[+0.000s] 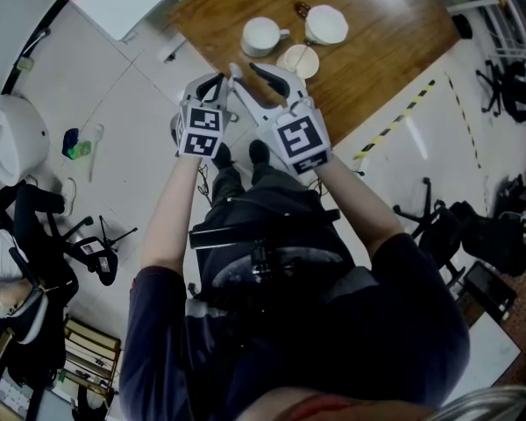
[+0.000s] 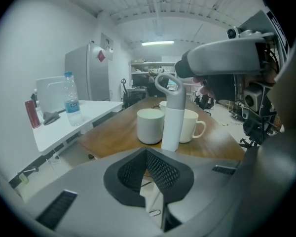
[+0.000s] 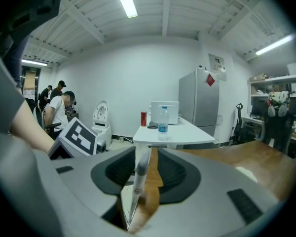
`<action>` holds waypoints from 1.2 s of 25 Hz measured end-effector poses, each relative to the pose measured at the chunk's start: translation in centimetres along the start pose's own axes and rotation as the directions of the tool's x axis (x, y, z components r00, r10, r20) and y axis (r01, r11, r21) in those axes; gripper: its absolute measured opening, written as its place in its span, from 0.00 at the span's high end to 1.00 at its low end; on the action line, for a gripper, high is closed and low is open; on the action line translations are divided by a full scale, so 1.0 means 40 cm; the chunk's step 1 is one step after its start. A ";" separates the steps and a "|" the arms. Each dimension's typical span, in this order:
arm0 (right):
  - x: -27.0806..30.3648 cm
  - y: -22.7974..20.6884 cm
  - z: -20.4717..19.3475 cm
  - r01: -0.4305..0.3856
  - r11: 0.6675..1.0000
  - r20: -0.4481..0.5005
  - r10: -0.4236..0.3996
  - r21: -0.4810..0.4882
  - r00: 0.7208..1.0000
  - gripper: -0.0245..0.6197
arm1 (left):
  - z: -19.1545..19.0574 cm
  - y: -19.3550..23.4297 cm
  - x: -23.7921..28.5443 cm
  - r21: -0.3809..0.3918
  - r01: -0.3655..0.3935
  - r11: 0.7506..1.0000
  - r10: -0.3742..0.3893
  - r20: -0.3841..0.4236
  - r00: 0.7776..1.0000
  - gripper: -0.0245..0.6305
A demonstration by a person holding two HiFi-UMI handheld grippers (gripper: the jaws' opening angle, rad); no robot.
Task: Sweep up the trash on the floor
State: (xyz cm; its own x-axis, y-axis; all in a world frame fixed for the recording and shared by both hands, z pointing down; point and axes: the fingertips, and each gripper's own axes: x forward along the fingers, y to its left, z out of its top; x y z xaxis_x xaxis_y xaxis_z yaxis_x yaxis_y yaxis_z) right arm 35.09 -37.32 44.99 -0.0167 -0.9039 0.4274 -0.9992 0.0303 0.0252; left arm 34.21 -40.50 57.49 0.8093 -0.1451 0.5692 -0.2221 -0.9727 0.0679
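Now both grippers sit close together at the near edge of the wooden table (image 1: 377,33). The left gripper (image 2: 147,154) has its jaws closed together, with nothing seen between them. The right gripper (image 3: 146,154) has its jaws spread wide, and a thin white handle (image 3: 137,181) stands between them with neither pad pressing on it. In the left gripper view the handle rises upright just beyond the jaws, in front of two white mugs (image 2: 150,126). Well to the left on the floor (image 1: 131,86) lies a small blue and green thing (image 1: 74,144).
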 end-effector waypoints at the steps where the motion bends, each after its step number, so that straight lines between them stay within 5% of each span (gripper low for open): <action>1: 0.000 -0.001 -0.002 -0.002 1.000 -0.003 0.002 0.001 1.000 0.70 | 0.002 0.004 0.002 -0.005 0.002 1.000 -0.002 0.000 1.000 0.96; 17: -0.020 -0.045 0.056 -0.027 0.997 0.038 0.024 0.074 0.999 0.75 | 0.131 0.112 -0.046 -0.071 -0.059 0.996 0.063 0.058 0.996 0.96; 20: -0.033 -0.052 0.063 -0.041 0.995 0.034 0.038 0.089 0.999 0.92 | 0.147 0.128 -0.087 -0.088 -0.082 0.993 0.088 0.071 0.994 0.96; 30: -0.086 -0.009 0.080 -0.224 0.972 0.108 0.216 0.072 0.970 0.95 | 0.101 0.158 -0.293 -0.118 -0.310 0.944 0.316 0.039 0.948 0.96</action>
State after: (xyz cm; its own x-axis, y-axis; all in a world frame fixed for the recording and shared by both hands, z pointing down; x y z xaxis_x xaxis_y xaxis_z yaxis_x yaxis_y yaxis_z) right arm 35.38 -35.58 40.61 -0.2357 -0.9168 0.3225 -0.9700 0.2014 -0.1364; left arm 25.53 -45.66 47.93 0.7183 -0.4518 0.5291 -0.5241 -0.8515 -0.0157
